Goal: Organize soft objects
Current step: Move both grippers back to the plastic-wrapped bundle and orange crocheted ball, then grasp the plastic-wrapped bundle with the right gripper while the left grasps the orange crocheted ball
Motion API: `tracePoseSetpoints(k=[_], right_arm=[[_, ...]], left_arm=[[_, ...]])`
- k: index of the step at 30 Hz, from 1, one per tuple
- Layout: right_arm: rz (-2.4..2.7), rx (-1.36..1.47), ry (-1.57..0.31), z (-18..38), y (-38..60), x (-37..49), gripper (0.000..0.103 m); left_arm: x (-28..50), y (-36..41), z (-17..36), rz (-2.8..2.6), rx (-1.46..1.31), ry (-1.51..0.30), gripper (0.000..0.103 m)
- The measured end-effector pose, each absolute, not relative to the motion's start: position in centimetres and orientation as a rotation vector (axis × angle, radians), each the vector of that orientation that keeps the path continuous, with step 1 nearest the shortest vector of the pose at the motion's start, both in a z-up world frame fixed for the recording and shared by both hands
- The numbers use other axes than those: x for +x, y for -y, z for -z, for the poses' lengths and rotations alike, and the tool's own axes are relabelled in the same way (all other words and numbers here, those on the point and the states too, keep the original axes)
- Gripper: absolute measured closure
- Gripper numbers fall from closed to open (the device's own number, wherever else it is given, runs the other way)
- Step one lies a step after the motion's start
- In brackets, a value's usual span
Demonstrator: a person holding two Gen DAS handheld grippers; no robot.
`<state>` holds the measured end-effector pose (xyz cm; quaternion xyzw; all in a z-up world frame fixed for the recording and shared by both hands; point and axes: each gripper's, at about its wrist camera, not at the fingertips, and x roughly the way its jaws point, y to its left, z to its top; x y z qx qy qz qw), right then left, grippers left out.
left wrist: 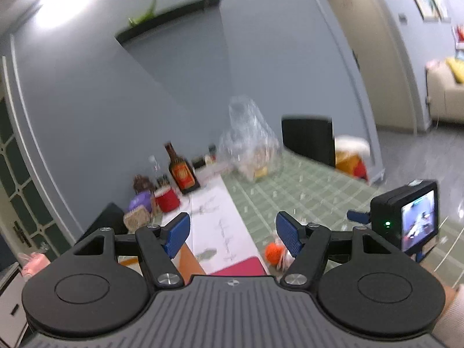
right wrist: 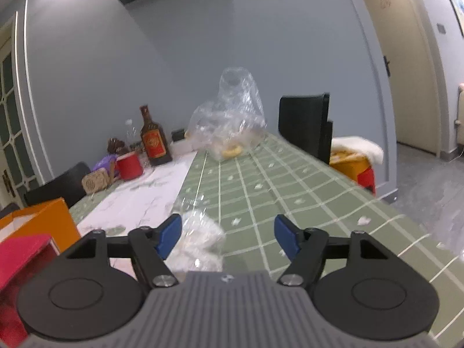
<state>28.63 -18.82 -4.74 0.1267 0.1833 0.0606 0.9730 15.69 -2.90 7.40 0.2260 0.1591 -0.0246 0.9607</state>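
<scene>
My left gripper (left wrist: 233,236) is open and empty above the table's near edge. A small orange soft ball (left wrist: 274,251) lies on the green checked tablecloth (left wrist: 313,185) just inside its right finger. My right gripper (right wrist: 227,236) is open and empty; a white soft item in clear plastic (right wrist: 200,242) lies on the cloth close to its left finger. A large clear plastic bag (right wrist: 232,116) with yellowish items stands at the far end; it also shows in the left wrist view (left wrist: 249,139).
A brown bottle (right wrist: 152,140), a red cup (right wrist: 130,166), and small items stand at the far left. An orange box (right wrist: 43,223) and a red box (right wrist: 20,261) sit at near left. A black chair (right wrist: 304,124) stands on the right. The right gripper's camera (left wrist: 406,217) is beside my left gripper.
</scene>
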Motion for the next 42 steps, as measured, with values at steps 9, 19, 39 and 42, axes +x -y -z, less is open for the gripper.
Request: tracePoseSetpoints(k=[9, 19, 39, 42], right_arm=[[-0.123, 0.252, -0.407, 5.3, 18.1, 28.9, 0.008], [-0.138, 0.212, -0.429, 5.3, 17.2, 29.4, 0.003], [-0.061, 0.053, -0.545, 5.3, 17.2, 30.6, 0.056], [-0.054, 0.062, -0.581, 4.9, 18.5, 30.5, 0.056]], left_arm=[[26.1, 1.4, -6.0, 0.197, 0.175, -0.626, 0.023], [34.3, 1.1, -2.4, 0.407, -0.011, -0.813, 0.023], [39.5, -1.2, 0.9, 0.103, -0.222, -1.075, 0.025], [39.7, -0.5, 1.0, 0.051, -0.173, -1.097, 0.025]])
